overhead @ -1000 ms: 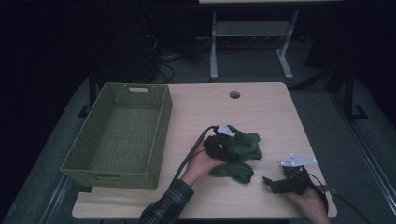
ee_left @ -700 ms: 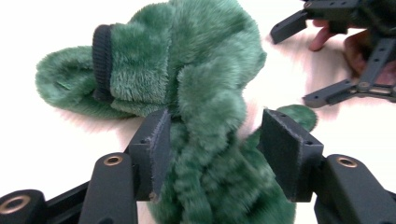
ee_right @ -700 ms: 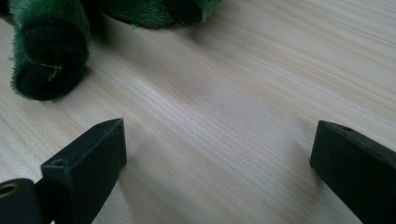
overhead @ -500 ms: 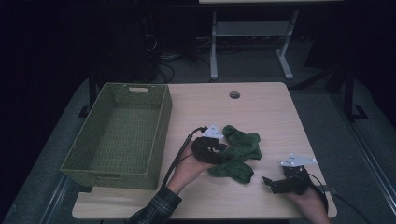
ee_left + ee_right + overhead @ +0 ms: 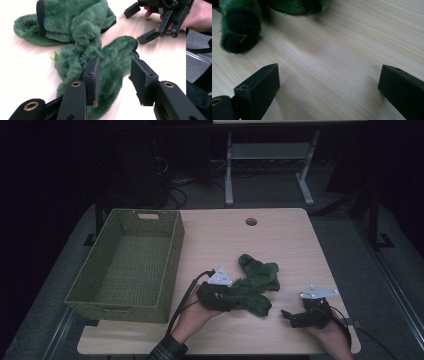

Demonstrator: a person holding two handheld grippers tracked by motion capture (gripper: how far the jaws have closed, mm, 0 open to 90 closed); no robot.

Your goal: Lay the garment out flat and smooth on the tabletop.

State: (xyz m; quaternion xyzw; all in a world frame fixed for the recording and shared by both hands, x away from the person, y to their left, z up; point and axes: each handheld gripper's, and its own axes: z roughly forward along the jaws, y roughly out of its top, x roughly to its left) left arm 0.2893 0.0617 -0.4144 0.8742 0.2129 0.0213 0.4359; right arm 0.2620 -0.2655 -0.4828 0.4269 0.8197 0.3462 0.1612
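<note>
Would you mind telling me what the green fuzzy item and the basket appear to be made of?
The green fuzzy item looks like plush fleece fabric: deep, matte pile, with a darker ribbed band, possibly a cuff. The basket looks woven, perhaps paper rope or plastic wicker, judging by its regular green weave; which one is unclear.

Bare table (image 5: 280, 240) beyond green fleece (image 5: 252, 287); basket (image 5: 125, 265) blocks left.

Camera positions: three views, one fixed, two riding on the tools.

High view is looking forward and down over the whole bench (image 5: 280, 240) from the person's side, far off. Left gripper view is sitting low and close, facing across the green plush cloth (image 5: 82, 42) toward the right tool (image 5: 160, 22). Right gripper view is skimming the bench surface, catching that same cloth at its upper edge.
</note>
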